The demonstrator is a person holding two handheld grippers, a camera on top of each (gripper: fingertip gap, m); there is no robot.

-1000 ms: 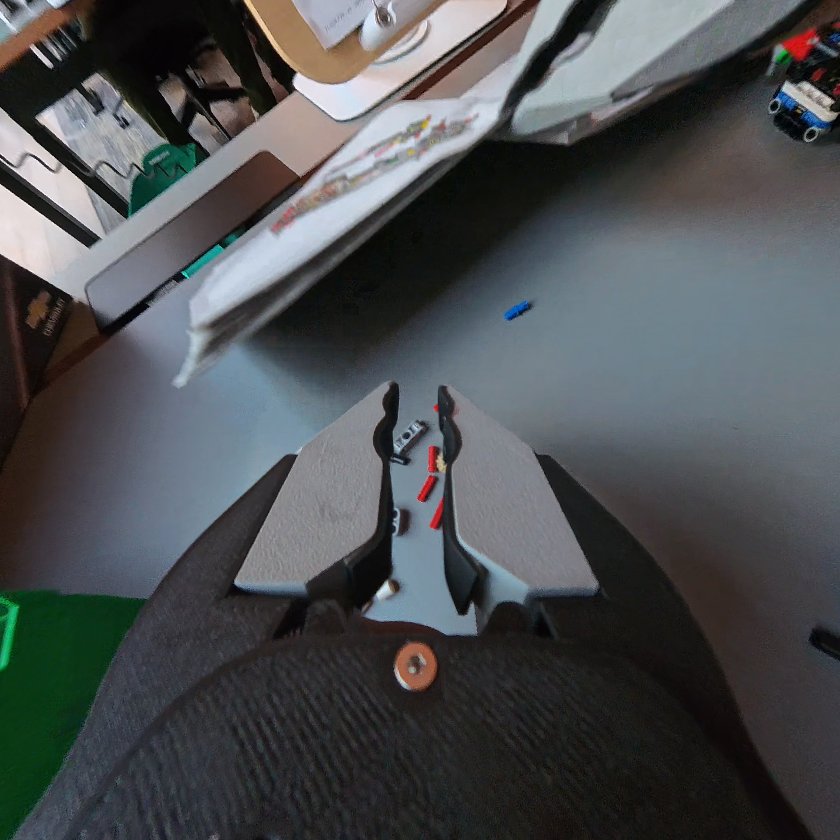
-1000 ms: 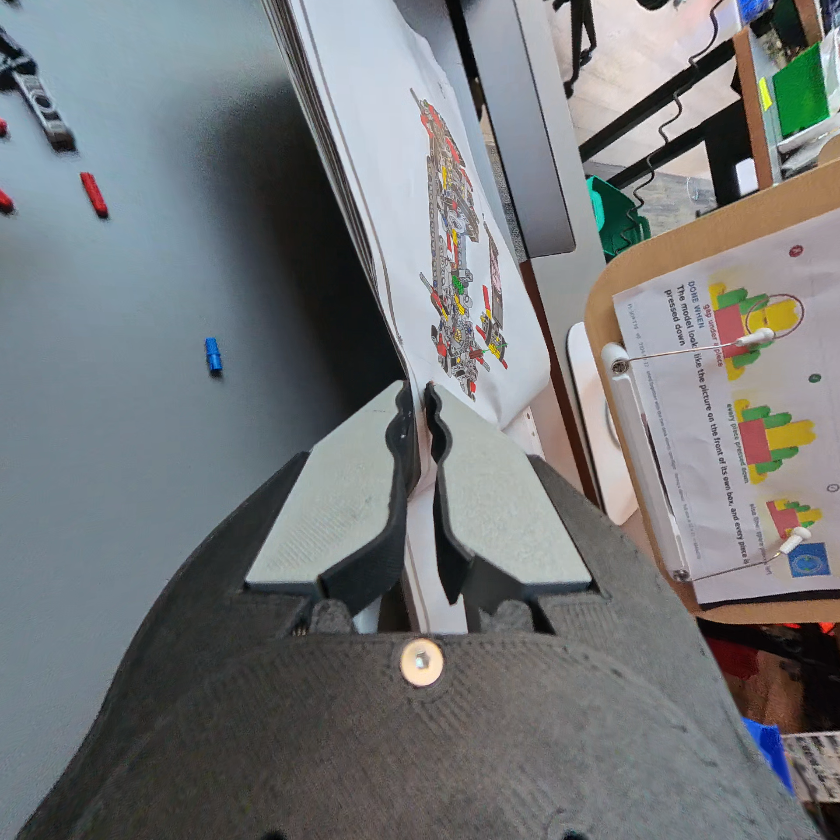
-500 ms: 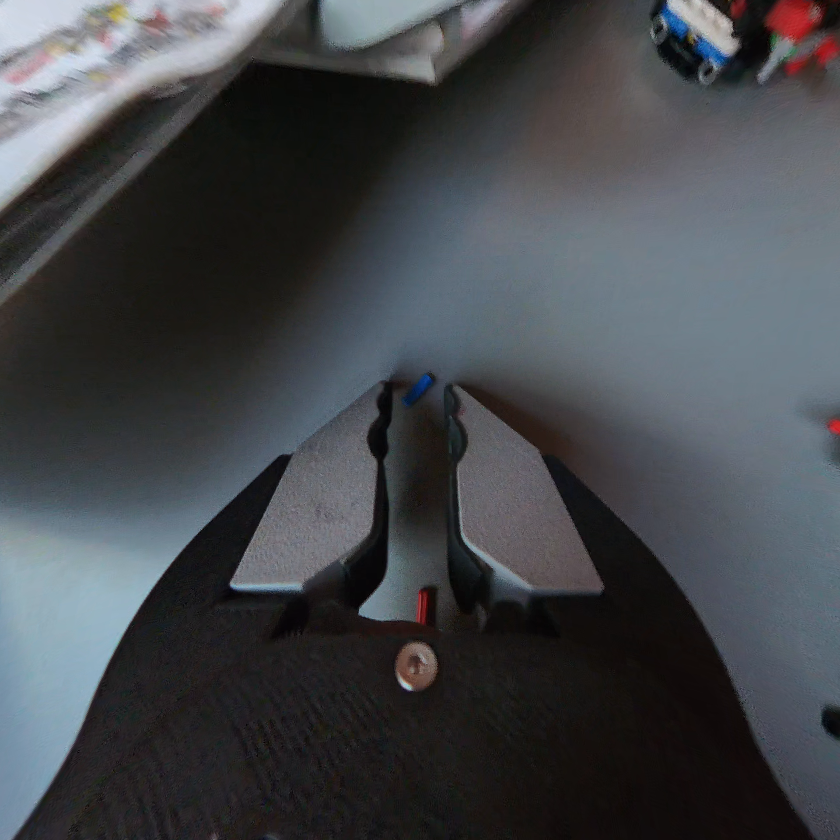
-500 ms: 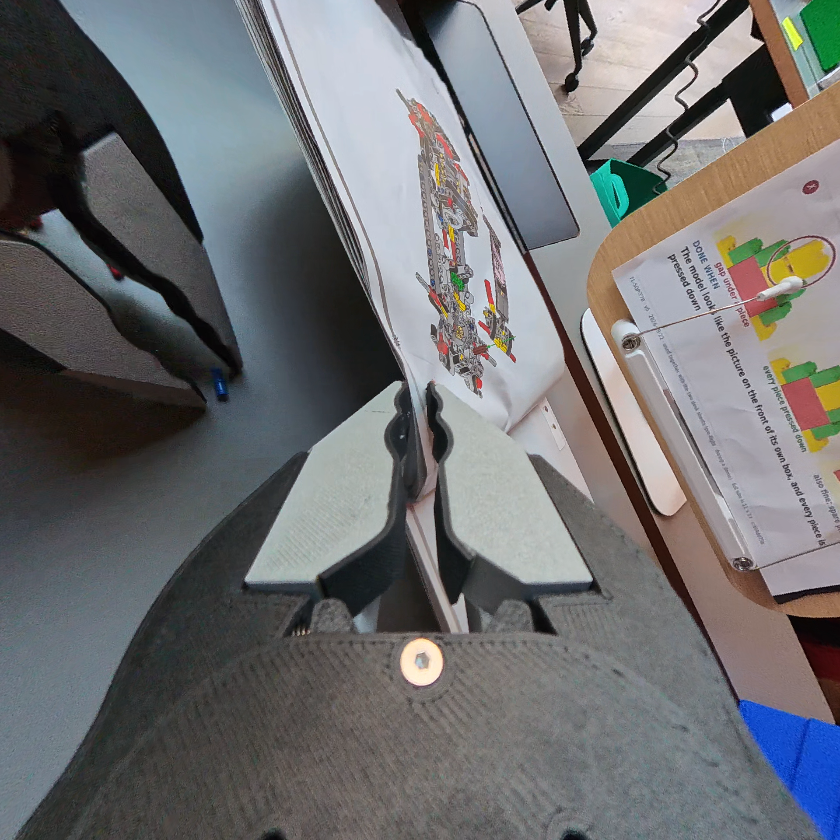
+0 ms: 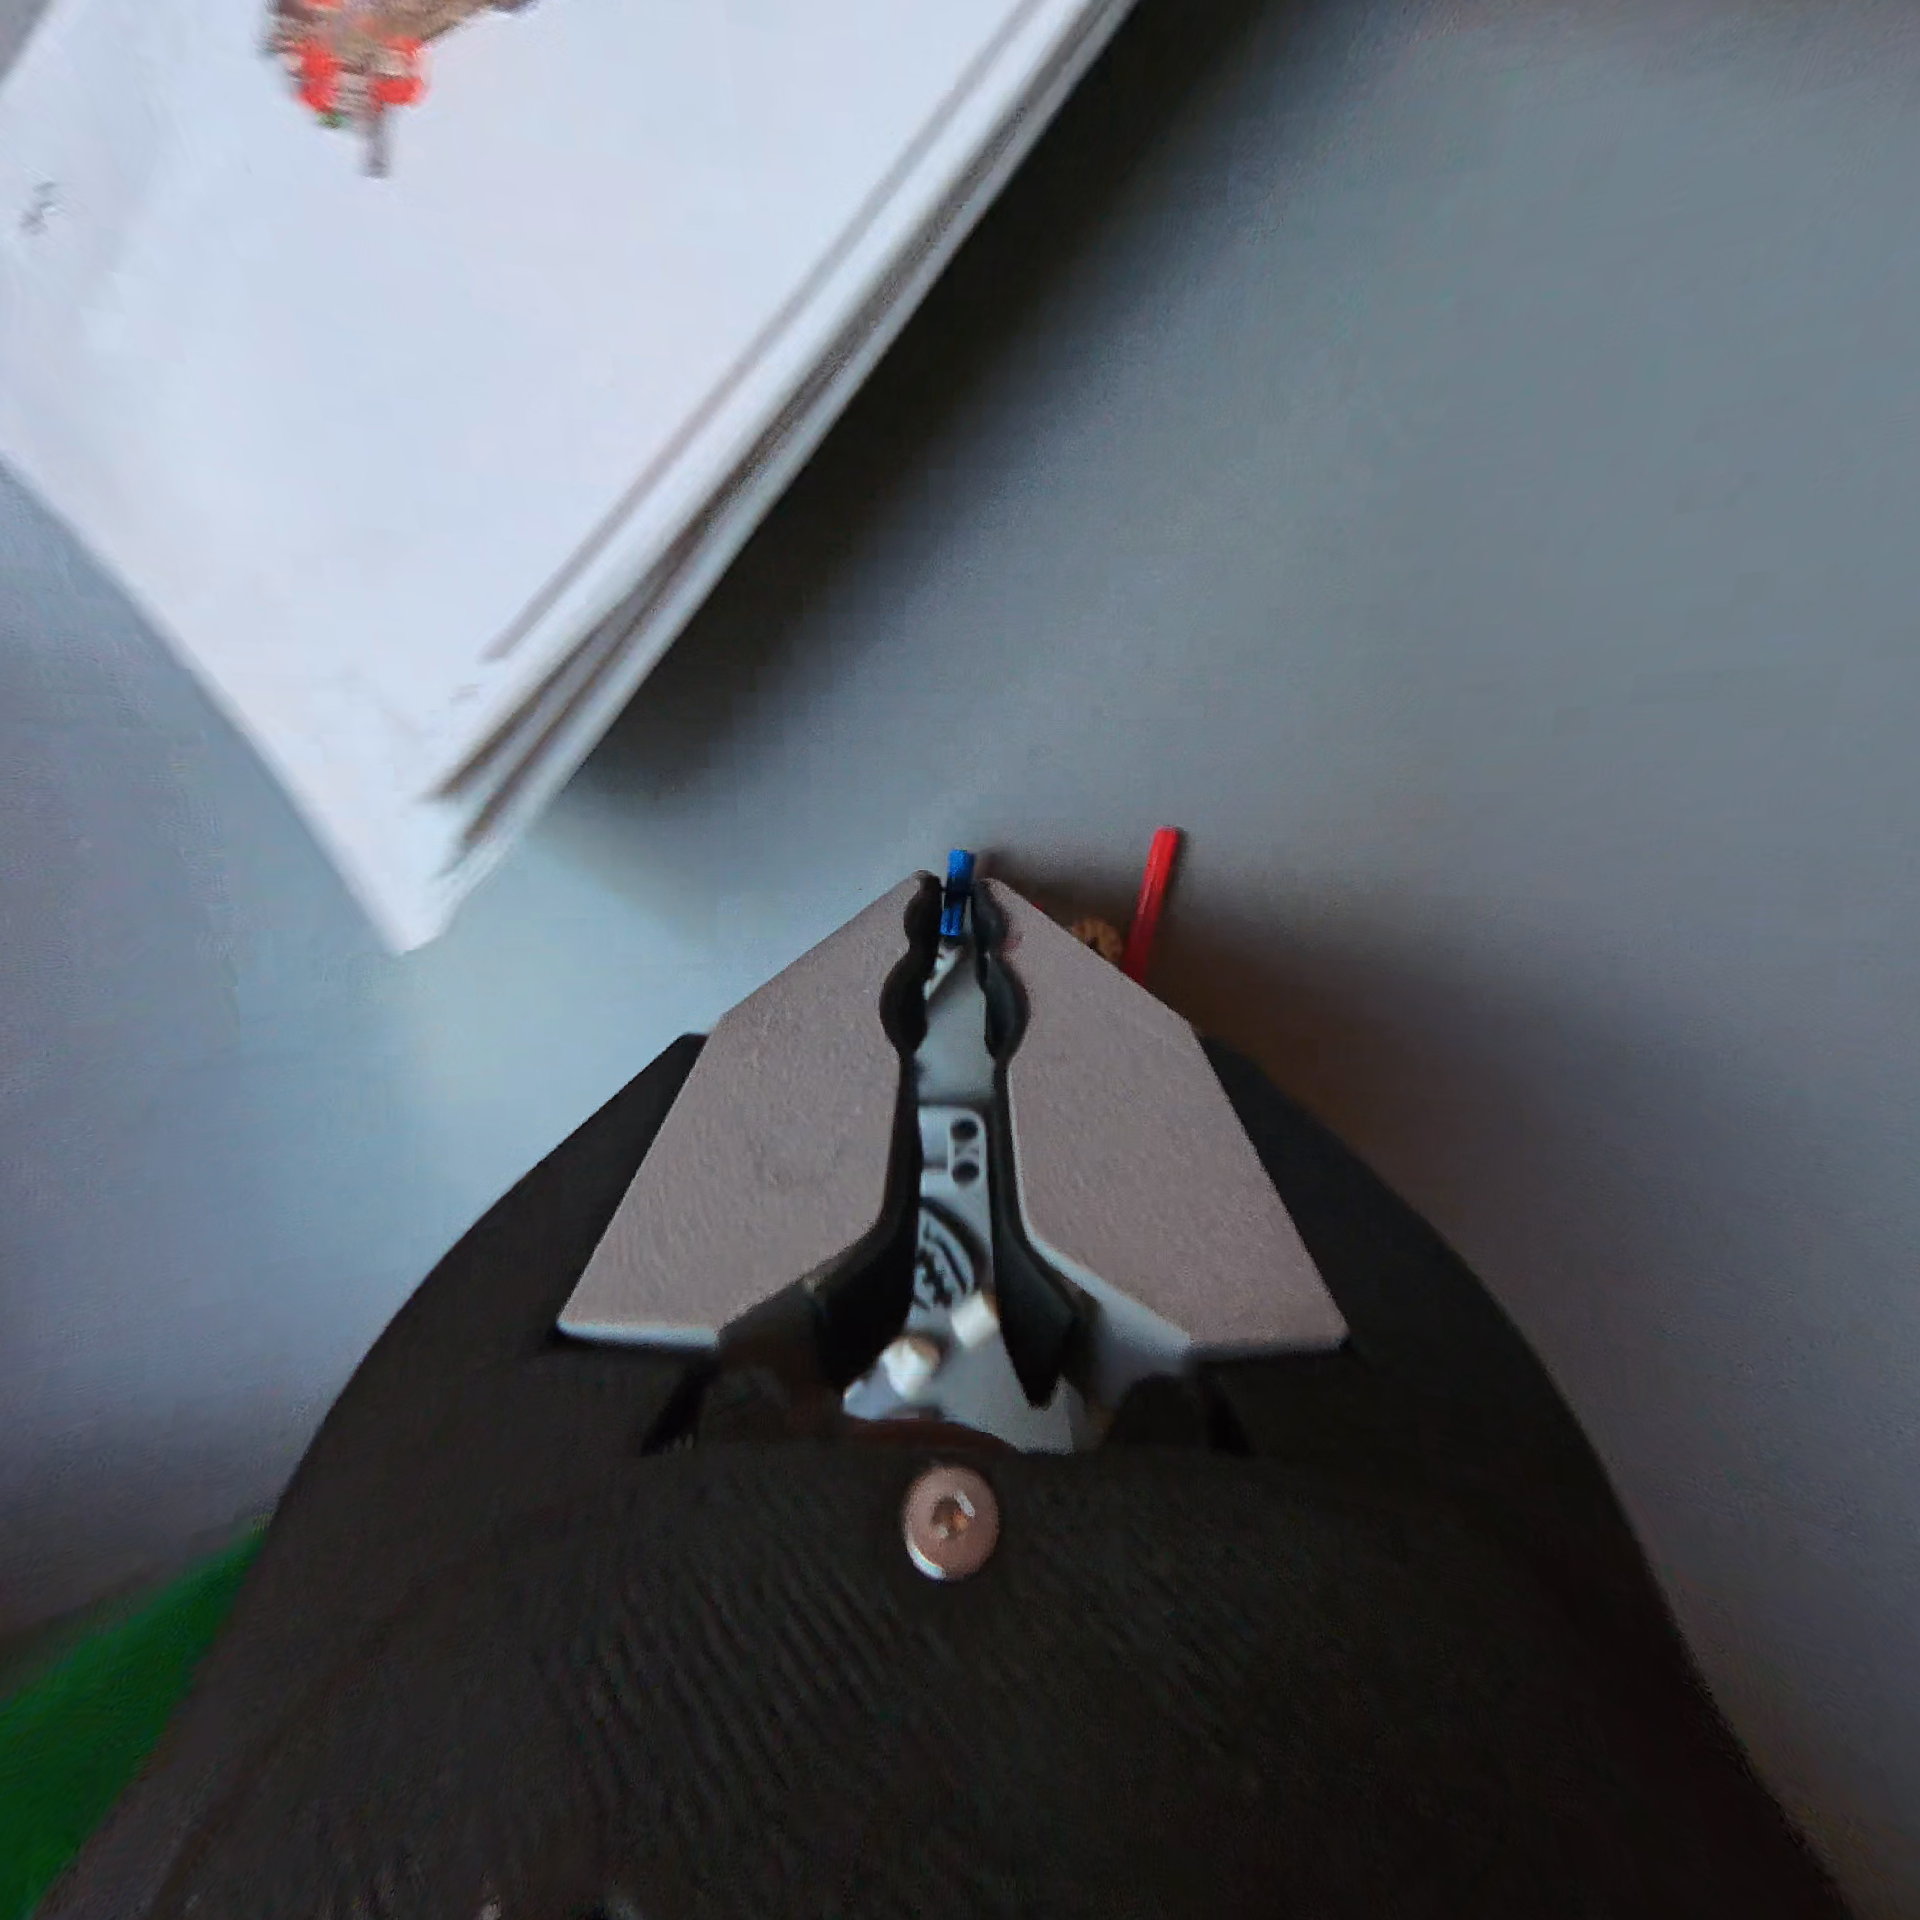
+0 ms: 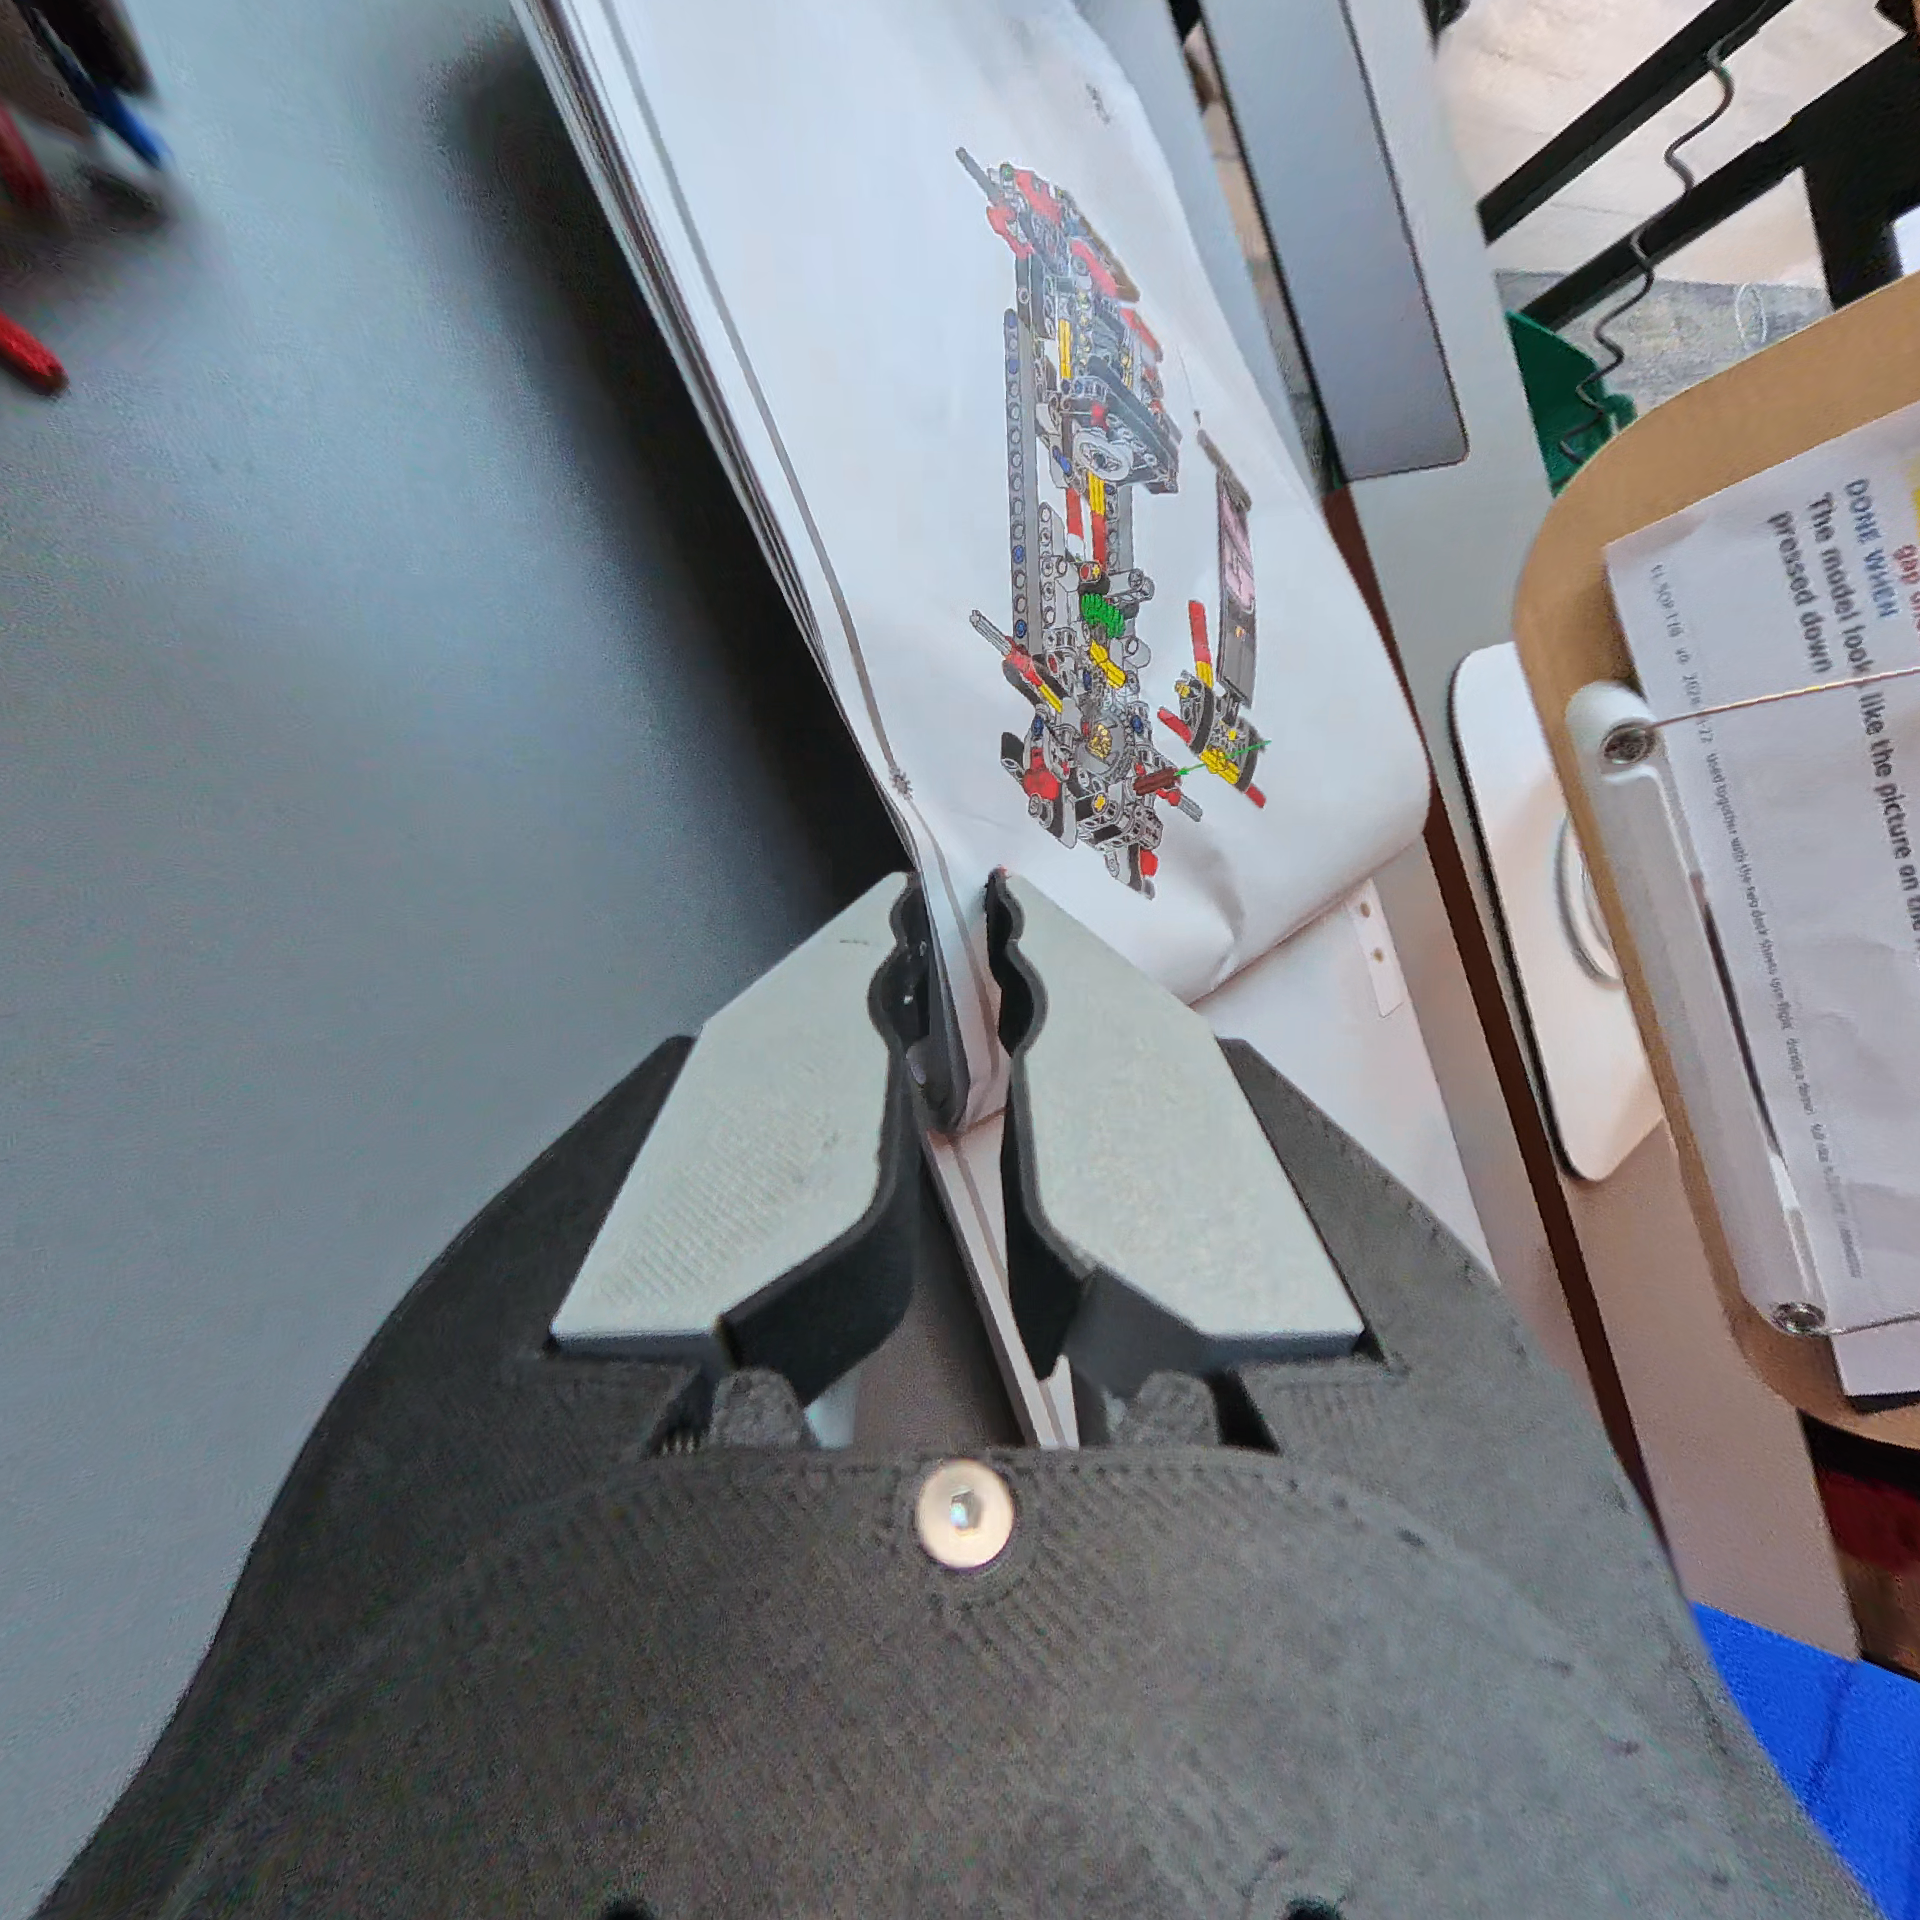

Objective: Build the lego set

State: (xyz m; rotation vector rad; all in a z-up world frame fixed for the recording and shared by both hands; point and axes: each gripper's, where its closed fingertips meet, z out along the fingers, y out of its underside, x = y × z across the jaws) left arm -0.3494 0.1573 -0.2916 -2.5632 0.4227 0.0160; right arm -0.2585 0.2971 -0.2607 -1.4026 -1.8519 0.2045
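My left gripper [image 5: 958,902] is shut on a small blue pin [image 5: 956,891], which stands upright between the fingertips just above the grey table [image 5: 1455,520]. A red axle [image 5: 1153,899] and a small tan gear [image 5: 1099,935] lie just to its right. My right gripper [image 6: 951,894] stands around the lower edge of a white instruction booklet [image 6: 935,416], which is tilted up off the table. Its jaws are slightly apart: the left pad lies along the page stack, and the right pad shows a small gap. The booklet also shows in the left wrist view [image 5: 416,416].
A wooden clipboard stand [image 6: 1714,831] with a printed sheet is at the right, and a dark flat panel [image 6: 1340,260] lies behind the booklet. Red loose pieces [image 6: 26,348] lie far left on the table [image 6: 312,727]. A green patch [image 5: 83,1704] is at the lower left. The gap from one gripper's tips to the other's is roughly 15 cm.
My left gripper moved up to the blue pin, closed on it and lifted it. My right gripper's jaws have parted a little around the booklet they were clamping.
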